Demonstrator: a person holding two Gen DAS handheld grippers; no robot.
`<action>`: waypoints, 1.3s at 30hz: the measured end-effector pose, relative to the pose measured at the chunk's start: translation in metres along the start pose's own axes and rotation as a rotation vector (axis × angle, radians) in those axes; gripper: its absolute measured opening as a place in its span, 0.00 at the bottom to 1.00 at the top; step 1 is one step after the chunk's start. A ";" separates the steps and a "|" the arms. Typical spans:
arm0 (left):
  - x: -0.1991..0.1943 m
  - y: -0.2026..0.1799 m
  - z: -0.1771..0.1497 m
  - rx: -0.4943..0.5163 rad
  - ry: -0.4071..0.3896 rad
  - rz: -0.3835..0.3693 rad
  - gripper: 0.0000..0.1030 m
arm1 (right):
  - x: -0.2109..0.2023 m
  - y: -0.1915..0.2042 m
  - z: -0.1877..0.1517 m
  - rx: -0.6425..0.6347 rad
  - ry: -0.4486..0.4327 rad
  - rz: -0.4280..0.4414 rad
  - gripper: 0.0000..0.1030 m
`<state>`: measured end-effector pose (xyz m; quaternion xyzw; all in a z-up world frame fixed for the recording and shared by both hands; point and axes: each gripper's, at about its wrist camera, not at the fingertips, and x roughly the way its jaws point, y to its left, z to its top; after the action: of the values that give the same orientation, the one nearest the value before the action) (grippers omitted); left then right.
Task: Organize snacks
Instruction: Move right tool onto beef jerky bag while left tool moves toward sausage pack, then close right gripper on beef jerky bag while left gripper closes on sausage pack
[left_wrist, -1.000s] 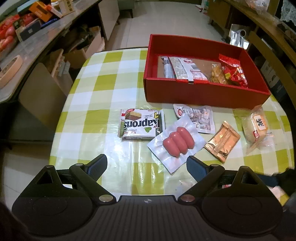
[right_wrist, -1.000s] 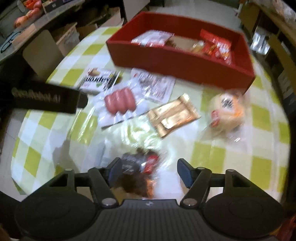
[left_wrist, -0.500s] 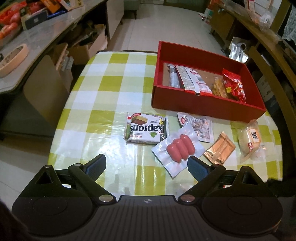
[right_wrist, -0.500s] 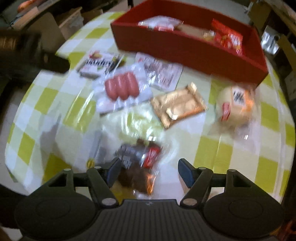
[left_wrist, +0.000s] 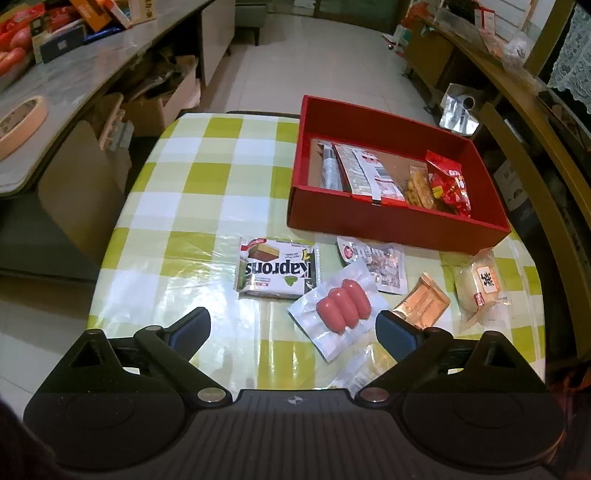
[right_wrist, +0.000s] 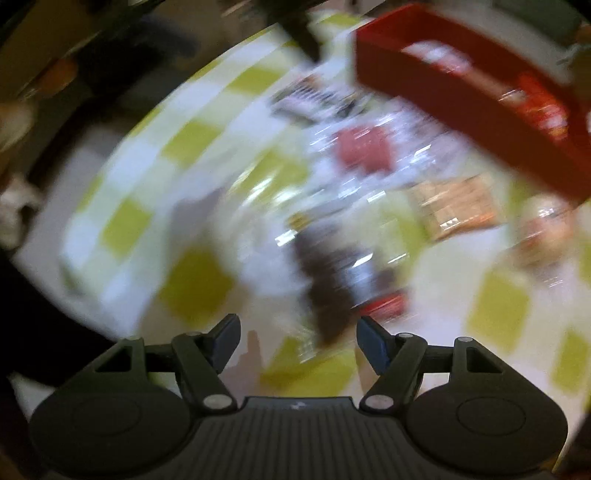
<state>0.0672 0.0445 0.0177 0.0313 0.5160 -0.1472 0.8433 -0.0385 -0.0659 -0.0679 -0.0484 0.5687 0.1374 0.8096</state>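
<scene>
My left gripper (left_wrist: 291, 328) hangs open over the near edge of the checked table (left_wrist: 192, 184), with nothing between its fingers. Ahead of it lie a Kaprons wafer pack (left_wrist: 277, 273), a sausage pack (left_wrist: 343, 310), a clear nut packet (left_wrist: 373, 262), a gold packet (left_wrist: 421, 308) and a bagged bun (left_wrist: 478, 288). The red box (left_wrist: 399, 221) behind them holds several snacks. The right wrist view is heavily blurred. My right gripper (right_wrist: 298, 339) has its jaws opening. A dark snack packet (right_wrist: 340, 280) lies on the table just ahead, its near end reaching between the fingertips, and neither pad presses on it.
A clear wrapper (left_wrist: 358, 369) lies at the table's near edge by the left gripper's right finger. A counter (left_wrist: 55, 92) with clutter runs along the left, wooden furniture (left_wrist: 517, 110) along the right. The red box (right_wrist: 461, 96) sits at the upper right of the right wrist view.
The left view has drawn back and up, so the table looks smaller. The right view has rolled and swung into blur; the dark packet now lies further ahead, and the jaws stand slightly wider.
</scene>
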 end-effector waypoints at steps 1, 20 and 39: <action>0.000 0.000 0.001 -0.003 0.001 0.000 0.96 | 0.000 -0.002 0.003 -0.009 -0.007 -0.025 0.73; 0.014 0.005 0.002 -0.021 0.051 -0.012 0.96 | 0.057 -0.016 0.031 -0.282 0.160 0.038 1.00; 0.033 -0.001 0.009 -0.015 0.089 -0.028 0.98 | 0.018 -0.056 0.010 0.002 0.052 0.034 0.89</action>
<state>0.0884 0.0347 -0.0067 0.0244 0.5545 -0.1534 0.8176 -0.0084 -0.1140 -0.0853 -0.0414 0.5904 0.1493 0.7921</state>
